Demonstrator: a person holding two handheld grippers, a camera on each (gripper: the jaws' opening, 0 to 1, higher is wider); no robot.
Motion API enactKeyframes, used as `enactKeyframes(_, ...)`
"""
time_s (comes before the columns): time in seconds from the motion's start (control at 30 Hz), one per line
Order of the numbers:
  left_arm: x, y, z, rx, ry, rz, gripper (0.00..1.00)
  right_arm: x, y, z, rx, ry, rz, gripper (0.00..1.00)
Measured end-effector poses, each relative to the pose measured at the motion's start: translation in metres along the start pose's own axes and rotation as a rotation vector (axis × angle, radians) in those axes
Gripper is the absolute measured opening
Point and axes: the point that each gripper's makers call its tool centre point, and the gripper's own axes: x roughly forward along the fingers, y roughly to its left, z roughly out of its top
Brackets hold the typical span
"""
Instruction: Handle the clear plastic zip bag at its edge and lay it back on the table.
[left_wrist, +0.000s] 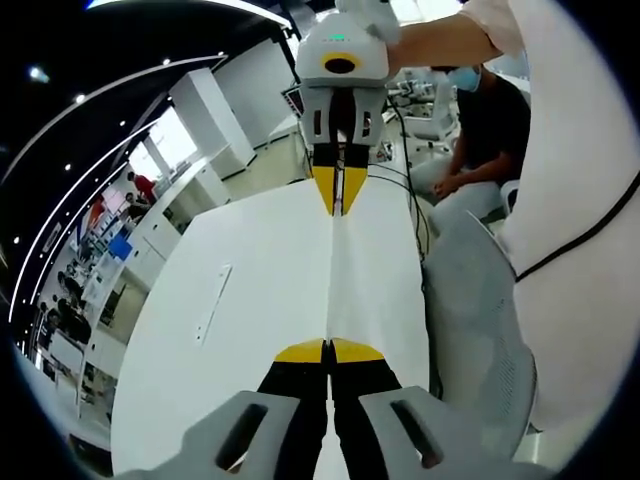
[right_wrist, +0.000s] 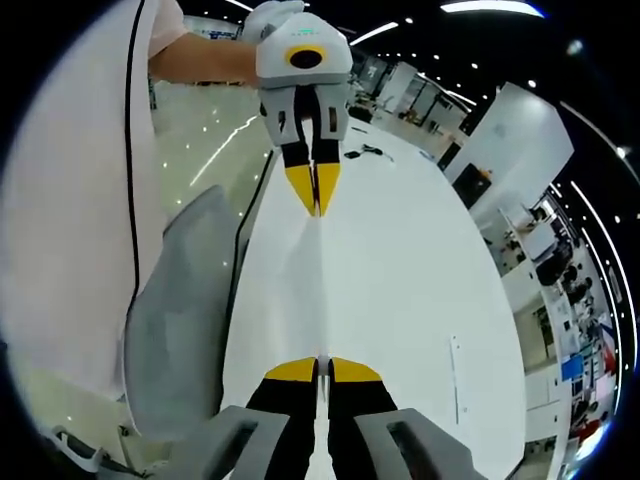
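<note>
between the two tools, above the white tabletop (left_wrist: 250, 300), the clear plastic zip bag (left_wrist: 331, 280) hung stretched edge-on, so that it read as little more than a thin straight line running from one pair of yellow tips to the other. in the right gripper view the same bag (right_wrist: 321, 290) ran as a pale crease from the near tips up to the far ones. it was held off the tabletop rather than lying on it, though how high could not be told.

the left tool (left_wrist: 329, 352) had its jaws pressed together on the near end of the bag's edge, yellow tips meeting with no gap. the right tool (left_wrist: 339, 200) faced it from the far end, tips likewise pinched tight on the bag. from the other side, the right tool (right_wrist: 321, 370) was clamped on its end and the left tool (right_wrist: 315, 200) appeared opposite, jaws closed on the bag, with a person's hand (right_wrist: 270, 20) gripping its body.

a grey chair (left_wrist: 480, 330) stood just beside the tabletop edge, and a black cable (left_wrist: 415, 215) trailed along that side. a seated person in a dark top (left_wrist: 490, 115) was further back. a narrow slot plate (left_wrist: 213, 300) lay flat on the tabletop.
</note>
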Motion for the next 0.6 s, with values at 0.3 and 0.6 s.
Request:
enactKeyframes(0.3, -0.0012, 0.0023, -0.0018, -0.01, -0.005, 0.005, 0.0, -0.0031, -0.0015, -0.0039, 0.017, 0.004, -0.001, 0.0)
enactKeyframes(0.6, -0.0007, 0.0015, 0.0001, 0.004, -0.002, 0.005, 0.0, -0.003, -0.0044, -0.0058, 0.012, 0.014, -0.009, 0.0)
